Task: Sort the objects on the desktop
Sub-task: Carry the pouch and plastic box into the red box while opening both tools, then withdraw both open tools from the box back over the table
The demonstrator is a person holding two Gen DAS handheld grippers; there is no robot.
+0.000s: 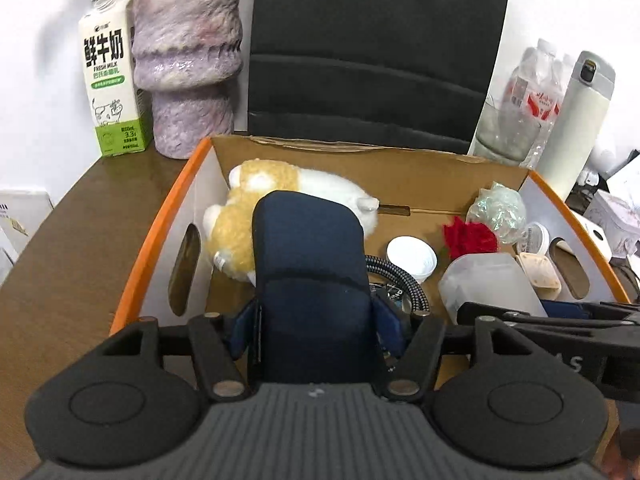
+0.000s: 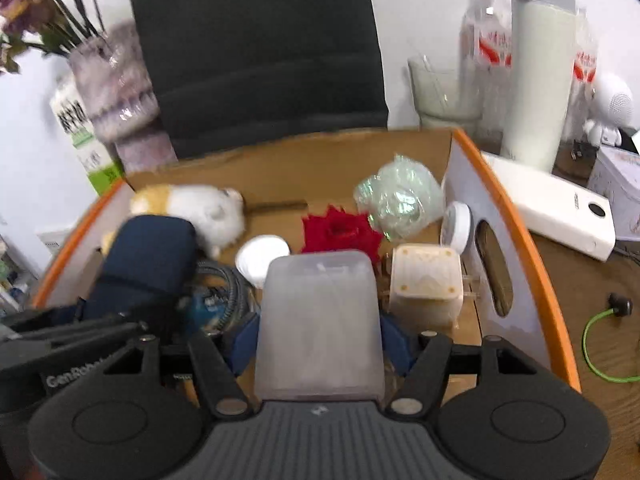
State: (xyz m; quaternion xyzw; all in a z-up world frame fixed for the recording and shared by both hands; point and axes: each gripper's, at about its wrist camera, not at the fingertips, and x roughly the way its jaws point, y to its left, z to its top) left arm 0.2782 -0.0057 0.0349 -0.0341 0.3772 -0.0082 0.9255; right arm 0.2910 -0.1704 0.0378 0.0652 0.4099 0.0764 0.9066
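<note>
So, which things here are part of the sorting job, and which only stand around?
Part of the job:
- navy case, held by left gripper
- frosted box, held by right gripper
- cardboard box
- plush toy, red flower, white cup

Standing around:
- milk carton
- vase
- thermos
- black chair

Behind the desk stands a black chair back (image 1: 376, 52) — beside it a white wall (image 1: 36, 80), a green cable (image 2: 596, 344) trailing right.

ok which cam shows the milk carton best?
Left wrist: the milk carton is sharp, with its whole front and label readable beside the purple vase. Right wrist shows only a blurred carton at the left edge, partly behind the vase.
</note>
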